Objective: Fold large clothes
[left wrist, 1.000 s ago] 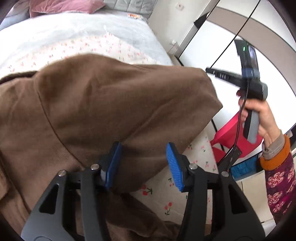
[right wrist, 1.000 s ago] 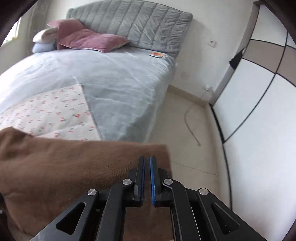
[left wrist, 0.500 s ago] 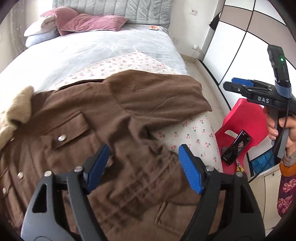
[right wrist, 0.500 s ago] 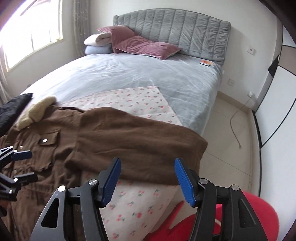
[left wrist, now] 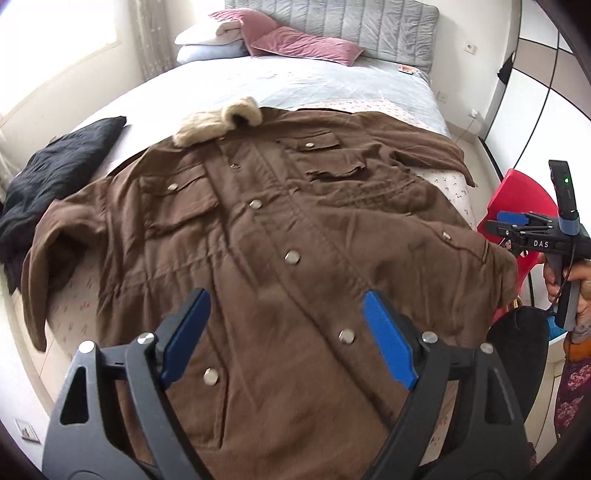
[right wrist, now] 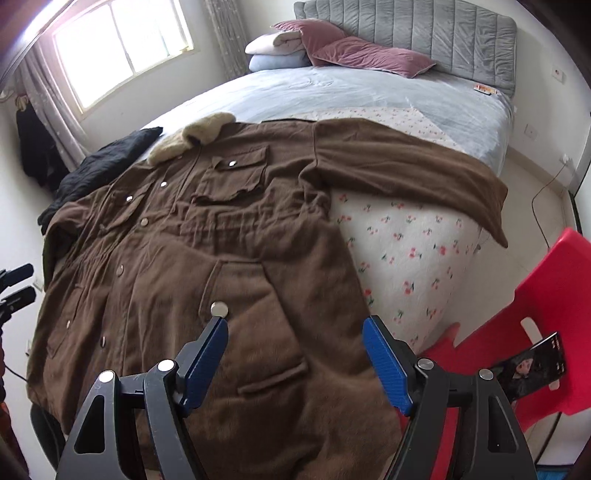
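A large brown coat [left wrist: 280, 206] lies front up and buttoned on the bed, its beige fur collar [left wrist: 218, 123] toward the headboard. One sleeve [right wrist: 413, 166] is stretched flat across the flowered sheet toward the bed's right edge. The other sleeve [left wrist: 40, 258] droops over the left edge. My left gripper [left wrist: 284, 314] hovers above the coat's lower front, jaws opening, nothing between them. My right gripper [right wrist: 295, 332] hangs over the lower pocket [right wrist: 269, 376], jaws also opening and empty. Each gripper shows in the other view: right gripper [left wrist: 511, 221], left gripper [right wrist: 16, 284].
A black garment [left wrist: 55, 177] lies at the bed's left side. Pillows [right wrist: 332, 48] sit by the grey headboard [right wrist: 424, 33]. A red plastic chair [right wrist: 535, 332] carrying a phone [right wrist: 532, 365] stands right of the bed's foot. A cable [right wrist: 546, 192] runs over the floor there.
Both grippers let go of the brown sleeve and opened wide. They drew back toward the foot of the bed, so the whole coat now shows with the sleeve lying spread out.
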Tool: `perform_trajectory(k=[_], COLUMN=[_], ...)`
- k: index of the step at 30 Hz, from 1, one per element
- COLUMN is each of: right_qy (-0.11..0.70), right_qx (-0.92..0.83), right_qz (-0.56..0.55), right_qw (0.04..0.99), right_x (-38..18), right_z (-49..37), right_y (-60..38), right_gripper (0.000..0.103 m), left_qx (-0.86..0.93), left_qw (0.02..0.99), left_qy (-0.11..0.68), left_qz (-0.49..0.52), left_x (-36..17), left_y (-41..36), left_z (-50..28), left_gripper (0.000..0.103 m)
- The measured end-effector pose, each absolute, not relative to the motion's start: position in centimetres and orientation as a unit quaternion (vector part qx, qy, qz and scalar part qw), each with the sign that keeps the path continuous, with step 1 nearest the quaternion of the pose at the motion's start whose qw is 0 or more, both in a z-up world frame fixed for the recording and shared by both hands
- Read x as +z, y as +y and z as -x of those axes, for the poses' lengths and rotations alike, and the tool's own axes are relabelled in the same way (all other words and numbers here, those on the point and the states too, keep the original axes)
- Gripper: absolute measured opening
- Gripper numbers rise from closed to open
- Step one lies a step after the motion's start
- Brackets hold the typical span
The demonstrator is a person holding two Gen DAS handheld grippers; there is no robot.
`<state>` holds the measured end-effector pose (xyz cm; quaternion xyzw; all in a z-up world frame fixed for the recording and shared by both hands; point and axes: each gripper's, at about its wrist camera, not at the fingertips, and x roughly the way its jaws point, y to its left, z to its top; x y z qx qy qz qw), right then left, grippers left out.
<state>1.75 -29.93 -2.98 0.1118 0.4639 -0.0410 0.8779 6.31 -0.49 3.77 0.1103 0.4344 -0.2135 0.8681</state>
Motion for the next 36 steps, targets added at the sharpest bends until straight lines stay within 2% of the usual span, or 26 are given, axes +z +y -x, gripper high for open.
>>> perform_trajectory(k=[8, 14, 19, 22, 24, 27, 30, 32, 34, 36], right_qy=[0.477, 0.474, 0.477, 0.497, 0.508, 0.532, 0.532, 0.529, 0.516, 0.489], right_qx=[-0.037, -0.031, -0.021, -0.009, 0.000, 0.034, 0.067, 0.061, 0.076, 0.099], right_qz=[-0.129, -0.190, -0.262, -0.308, -0.322, -0.318, -0.253, -0.220, -0.234, -0.251], right_qw=[0.869, 0.859, 0.839, 0.811, 0.799, 0.784, 0.805, 0.817, 0.821, 0.830], right_x=[-5.2, -5.4, -6.8, -9.1, -10.7, -12.0, -11.2, -10.3, -9.0, -7.3], right_z=[2.5, 4.3, 5.0, 4.5, 3.9, 2.9, 2.5, 2.6, 3.0, 3.8], right_y=[-30.3, -33.4, -36.4, -37.6, -37.3, -34.8, -31.0, -29.7, -29.7, -29.9], right_gripper=[0.077, 0.077, 0.077, 0.077, 0.077, 0.076, 0.067, 0.036, 0.023, 0.018], left_qx=[-0.118, -0.075, -0.105, -0.166, -0.216, -0.245, -0.244, -0.244, -0.242, -0.246], left_qw=[0.877, 0.871, 0.850, 0.830, 0.809, 0.799, 0.805, 0.807, 0.814, 0.822], left_qy=[0.462, 0.482, 0.503, 0.509, 0.516, 0.524, 0.524, 0.524, 0.514, 0.495], left_qz=[-0.063, 0.057, 0.119, 0.153, 0.179, 0.166, 0.130, 0.122, 0.119, 0.137], left_x=[0.8, -1.5, -4.5, -6.1, -6.9, -7.2, -6.4, -5.6, -4.3, -2.7], left_y=[10.7, 19.9, 22.7, 22.1, 21.0, 18.5, 16.5, 15.8, 15.5, 16.0], left_z=[-0.8, 0.8, 0.9, 0.7, 0.5, 0.6, 0.8, 1.1, 1.3, 1.5], left_gripper=[0.085, 0.085, 0.085, 0.077, 0.062, 0.048, 0.042, 0.038, 0.030, 0.023])
